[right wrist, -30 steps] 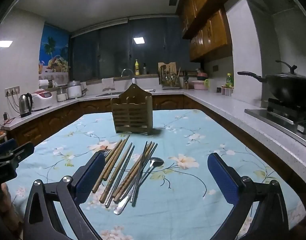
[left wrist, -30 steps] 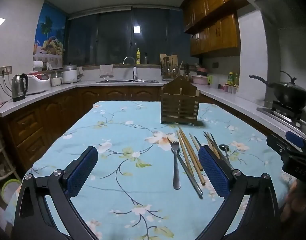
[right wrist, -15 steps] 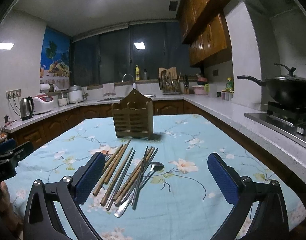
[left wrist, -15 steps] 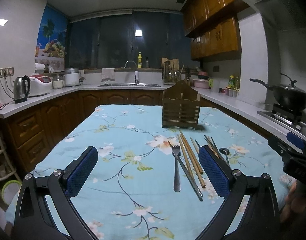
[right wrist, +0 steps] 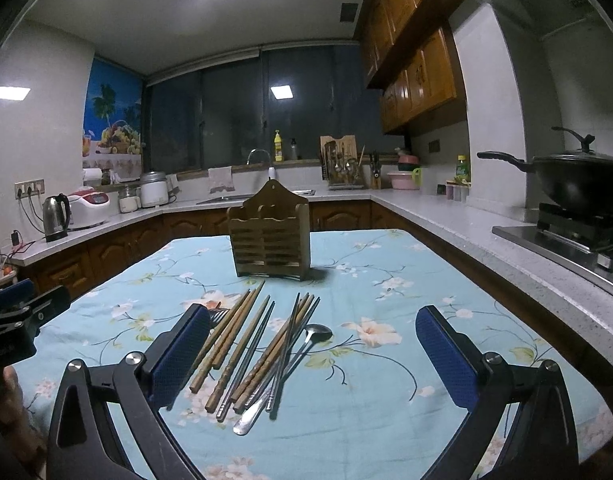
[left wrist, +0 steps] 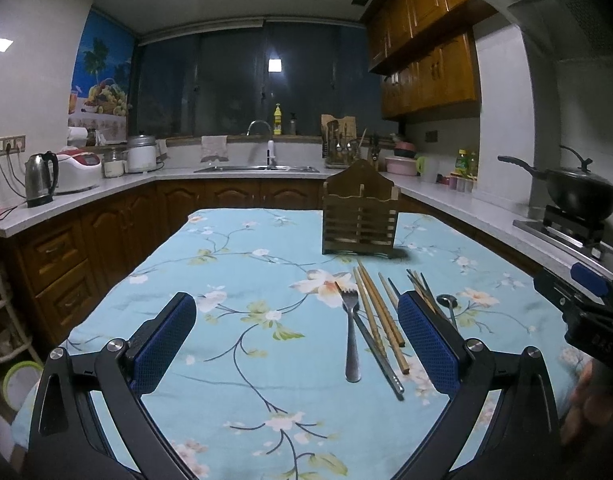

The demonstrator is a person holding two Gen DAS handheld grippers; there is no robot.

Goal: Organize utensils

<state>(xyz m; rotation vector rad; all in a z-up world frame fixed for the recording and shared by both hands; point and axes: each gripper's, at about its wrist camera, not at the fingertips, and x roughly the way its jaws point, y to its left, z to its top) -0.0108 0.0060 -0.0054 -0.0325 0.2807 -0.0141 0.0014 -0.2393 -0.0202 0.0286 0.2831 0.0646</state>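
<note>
Floral tablecloth: wooden holder upright, contents hidden; chopsticks, spoon loose. Both grippers spread, holding nothing.

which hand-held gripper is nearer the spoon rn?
Right. The right hand-held gripper hovers open with the spoon between its fingers. The left hand-held gripper is off to the spoon's left, past the fork, also open.

Home kitchen. Wood cabinets upper right, sink with faucet at centre back, kettle and rice cooker left, wok on stove right, range hood top right.
</note>
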